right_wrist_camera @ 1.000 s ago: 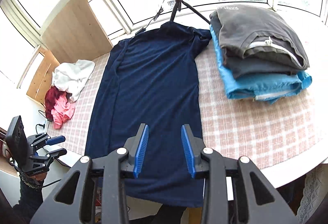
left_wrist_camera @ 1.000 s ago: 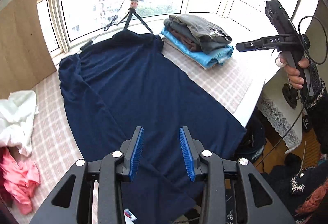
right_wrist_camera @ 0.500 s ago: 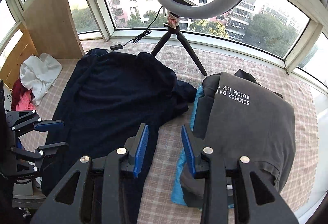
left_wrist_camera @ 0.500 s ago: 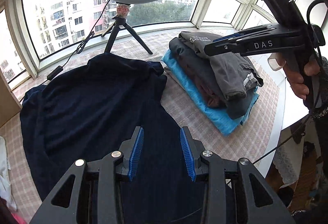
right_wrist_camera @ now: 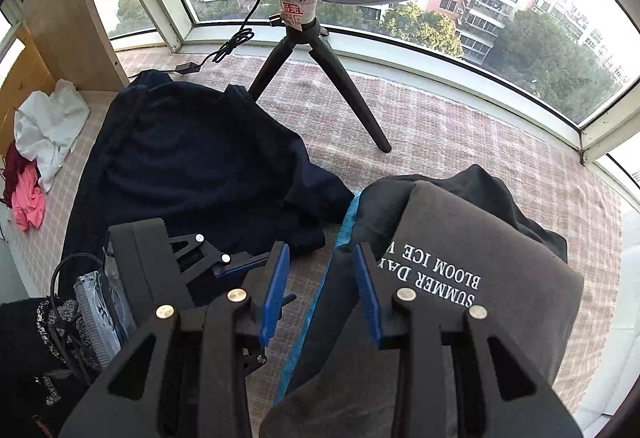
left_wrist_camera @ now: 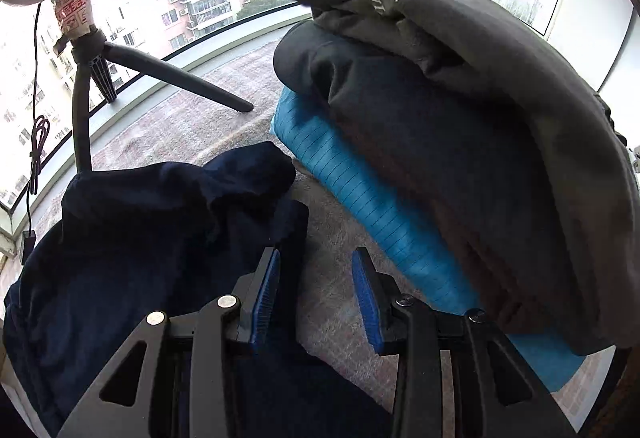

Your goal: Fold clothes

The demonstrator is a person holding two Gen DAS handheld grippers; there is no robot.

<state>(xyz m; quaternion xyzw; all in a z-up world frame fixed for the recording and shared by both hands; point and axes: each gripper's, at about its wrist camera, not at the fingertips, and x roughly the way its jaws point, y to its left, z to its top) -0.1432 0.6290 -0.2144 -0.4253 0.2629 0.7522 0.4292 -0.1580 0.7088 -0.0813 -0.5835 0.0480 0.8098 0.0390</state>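
I had both grippers' fingers spread, holding nothing: left gripper [left_wrist_camera: 316,292] beside the unfolded navy garment [right_wrist_camera: 192,165] on the surface; folded stack [right_wrist_camera: 460,262] done, loose pile [right_wrist_camera: 40,141] waiting.

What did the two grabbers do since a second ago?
Both moved forward across the table. The left gripper now sits at the navy shirt's bunched top corner; the right gripper hangs over the folded stack. Both stayed open, holding nothing. The shirt and stack stayed put.
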